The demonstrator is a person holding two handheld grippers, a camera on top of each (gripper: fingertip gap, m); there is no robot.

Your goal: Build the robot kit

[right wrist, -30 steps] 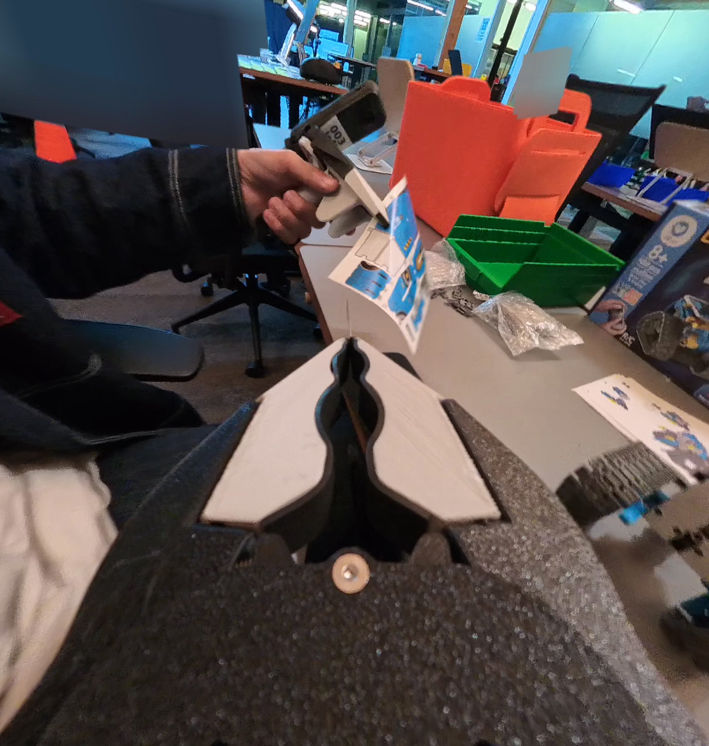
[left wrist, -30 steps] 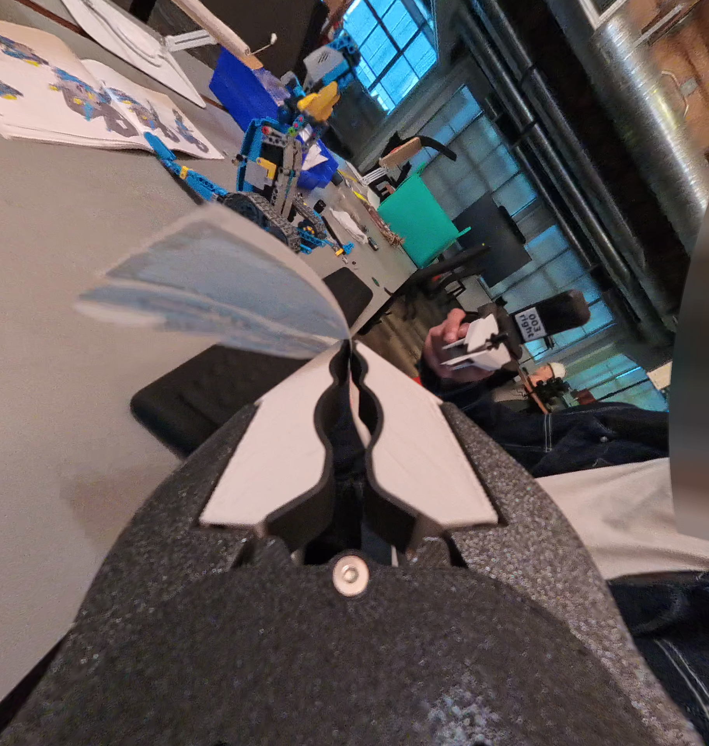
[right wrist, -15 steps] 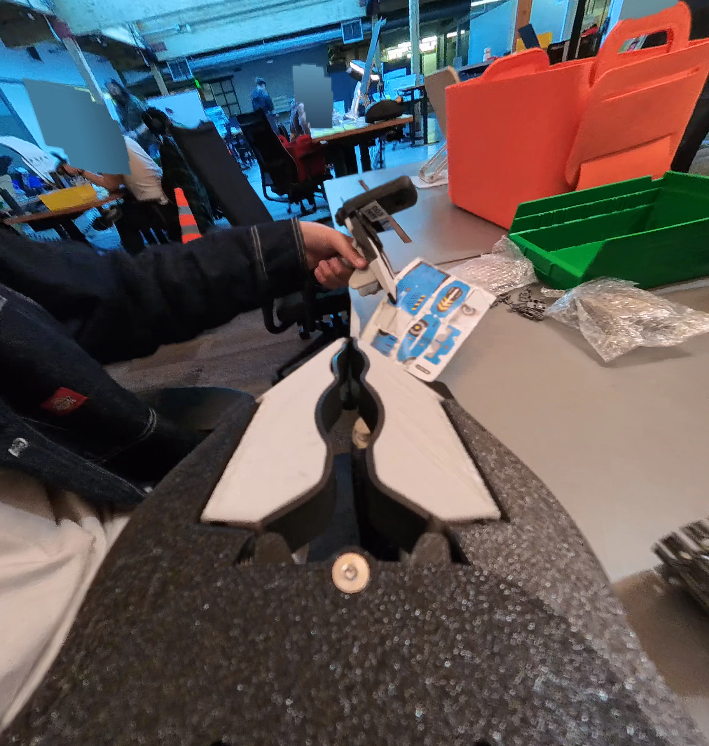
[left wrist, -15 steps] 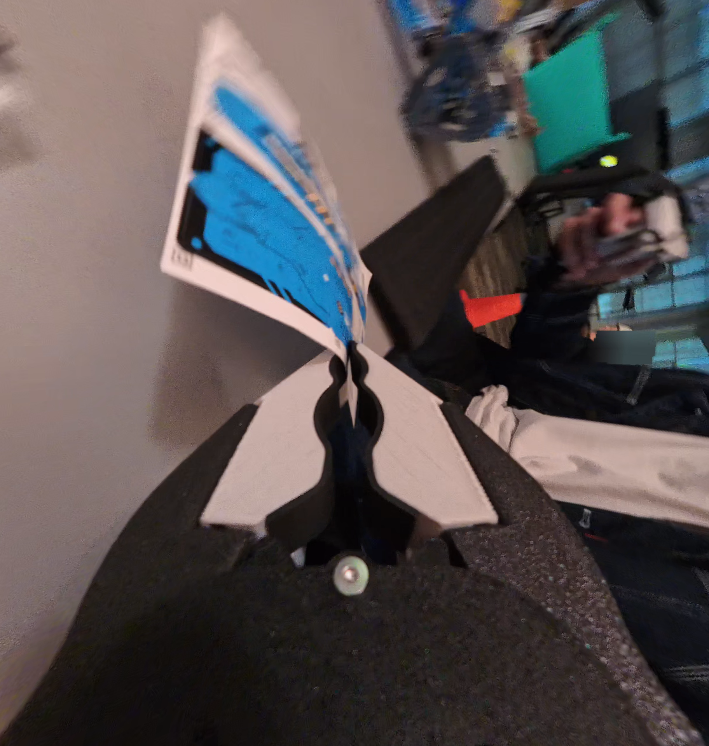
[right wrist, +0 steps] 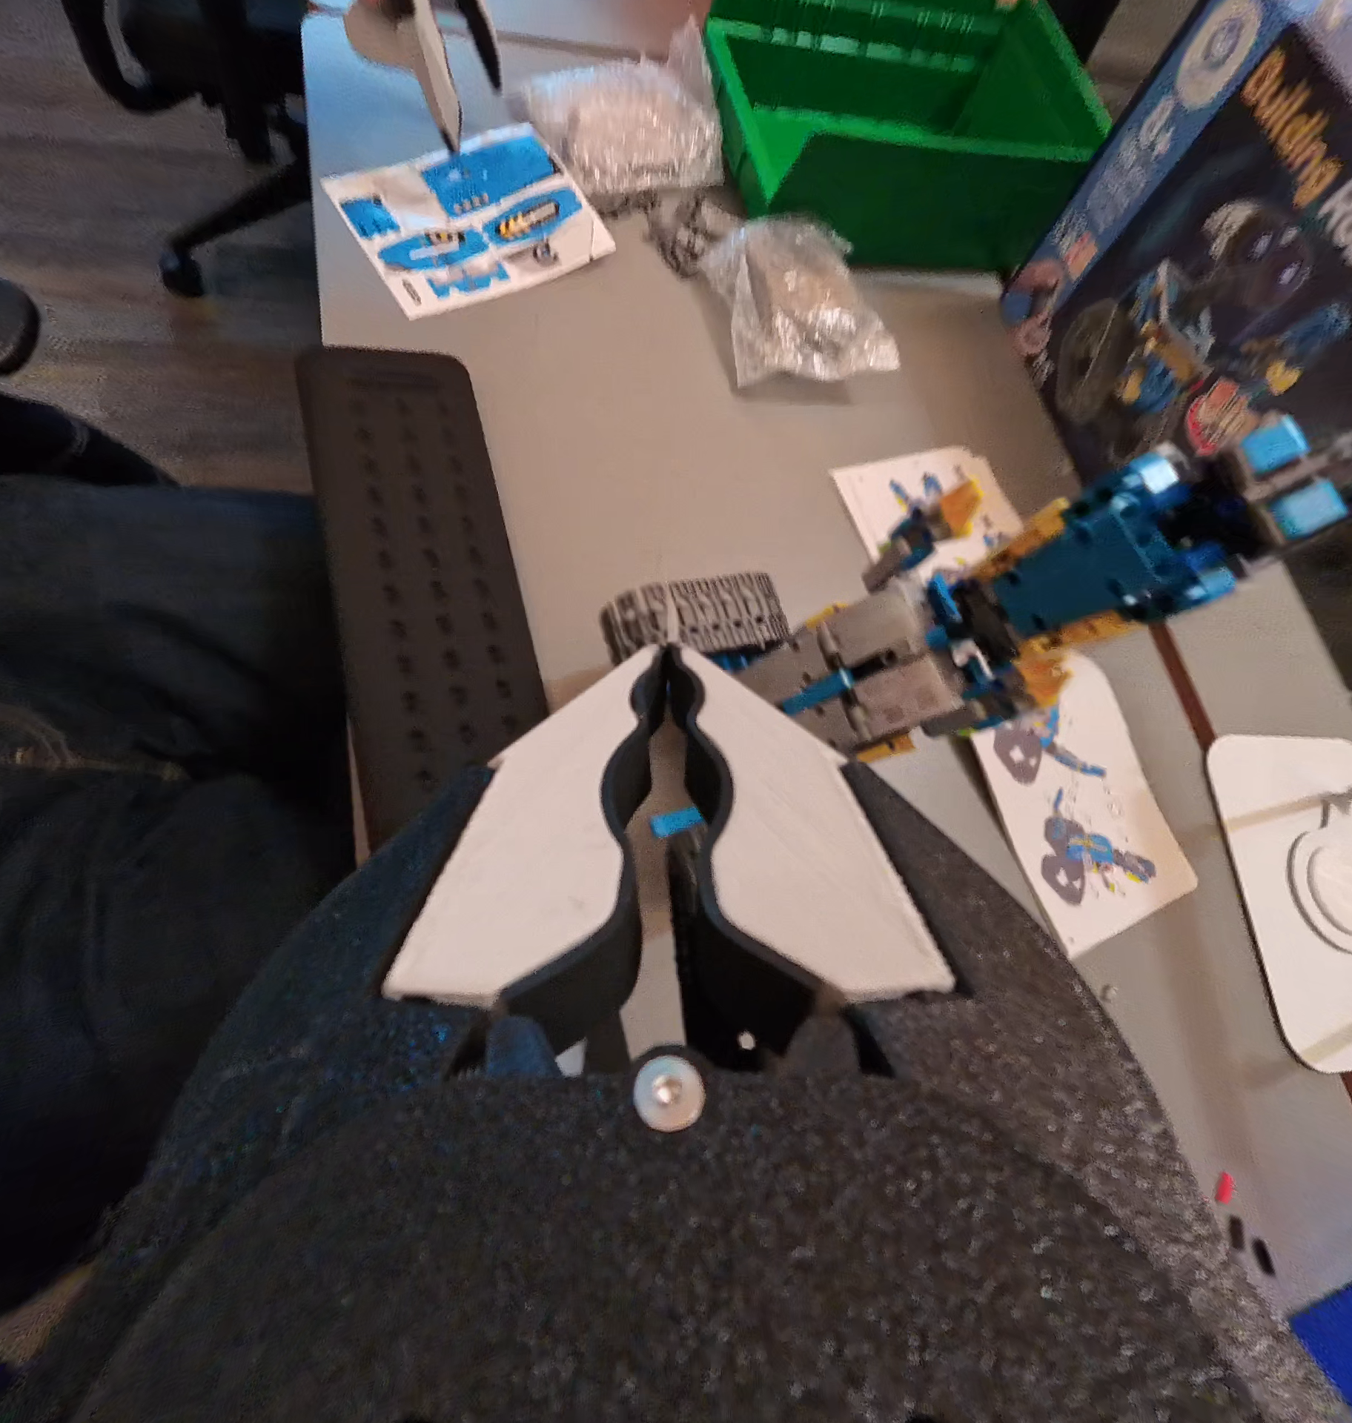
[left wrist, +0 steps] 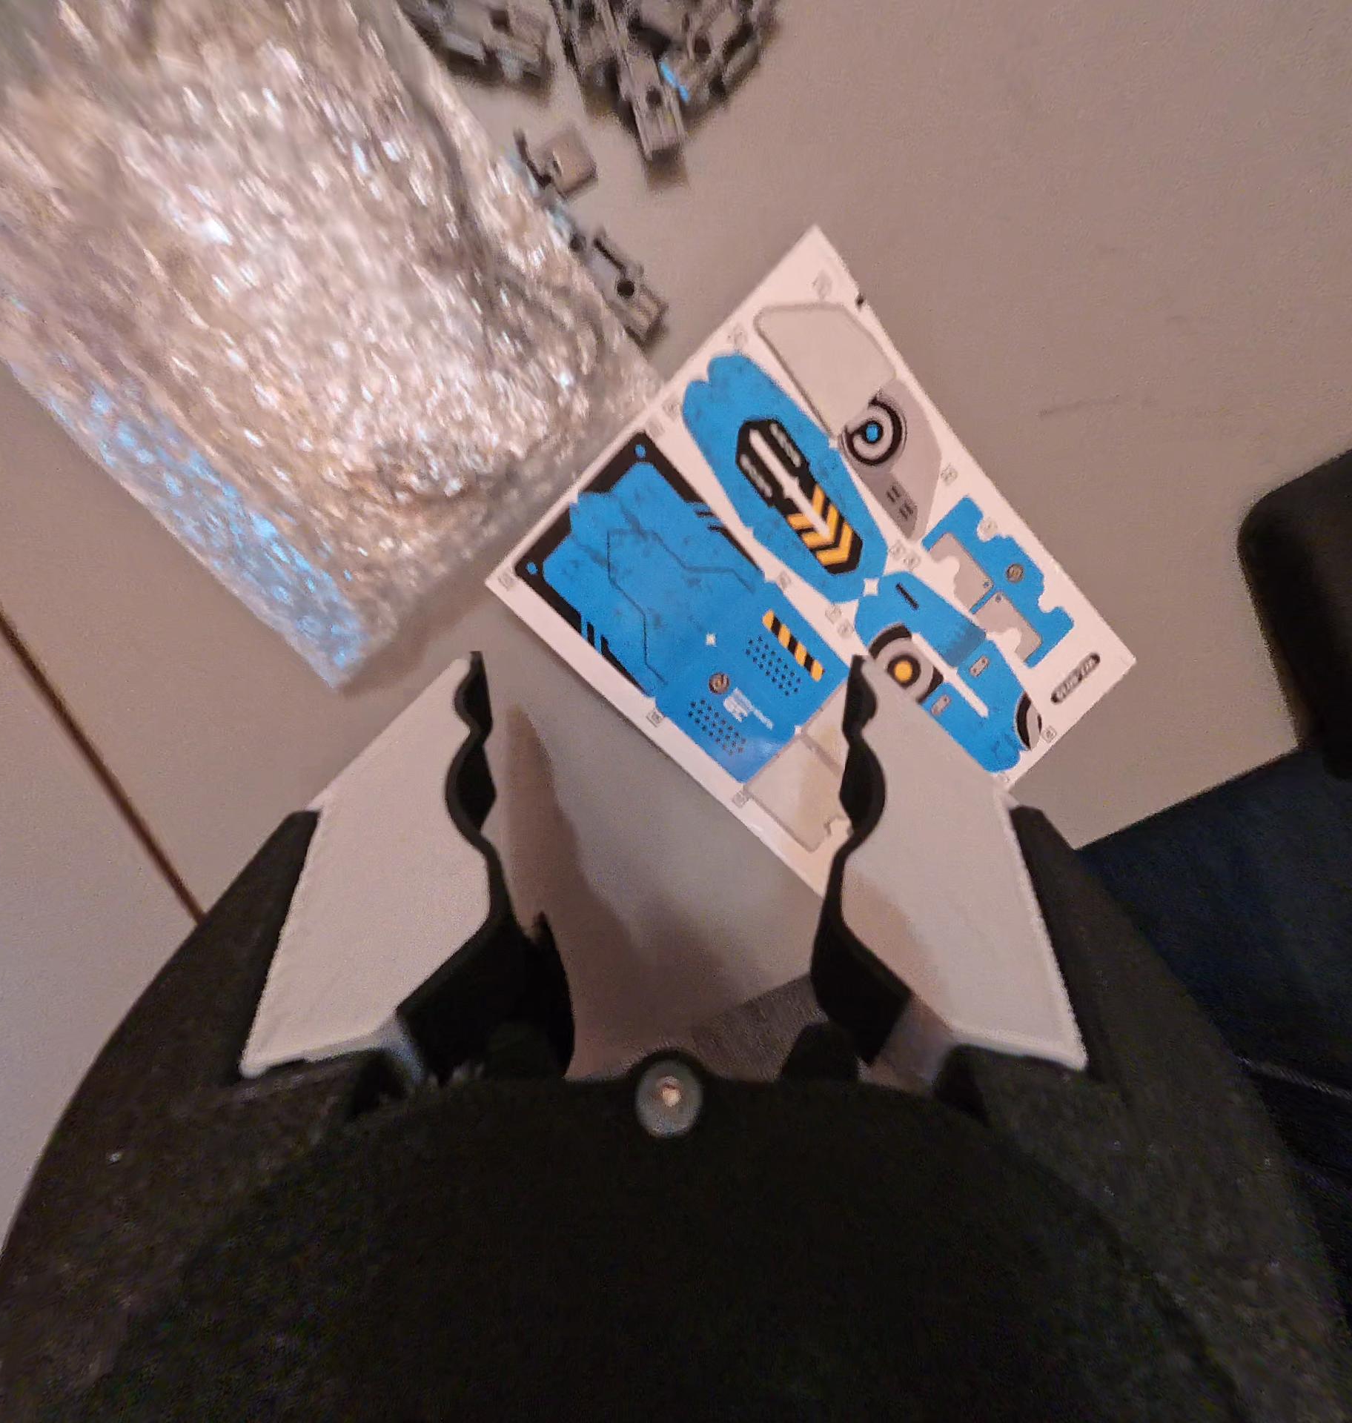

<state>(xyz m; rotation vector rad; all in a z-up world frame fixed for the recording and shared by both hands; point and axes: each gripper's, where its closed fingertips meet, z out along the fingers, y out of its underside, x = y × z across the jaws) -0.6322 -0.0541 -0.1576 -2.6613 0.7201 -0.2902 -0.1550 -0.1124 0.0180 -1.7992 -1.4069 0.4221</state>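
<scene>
A white sticker sheet point(left wrist: 811, 554) with blue, black and yellow shapes lies flat on the grey table point(left wrist: 1081, 192). My left gripper point(left wrist: 665, 666) is open just above its near edge, and its right fingertip point(left wrist: 858, 678) is over the sheet. The right wrist view shows the sheet point(right wrist: 465, 223) far off with the left gripper point(right wrist: 473, 115) over it. My right gripper point(right wrist: 667, 654) is shut, with a thin pale sliver point(right wrist: 667, 616) at its tips. It is close to a blue, grey and yellow brick robot model point(right wrist: 1042, 616) and its black tread point(right wrist: 704, 616).
Clear plastic bags point(left wrist: 257, 308) point(right wrist: 804, 308) and loose grey parts point(left wrist: 619, 61) lie beside the sheet. A green bin point(right wrist: 904, 123), a dark printed box point(right wrist: 1235, 269), instruction pages point(right wrist: 1081, 816) and a white card point(right wrist: 1312, 885) sit on the table. A black chair arm point(right wrist: 411, 539) runs along the table's edge. My hands' fingertips stand some 50 cm from each other.
My left gripper has brought the sticker sheet down flat onto the table and opened, letting it go. My right gripper has swung down toward the robot model, still shut.
</scene>
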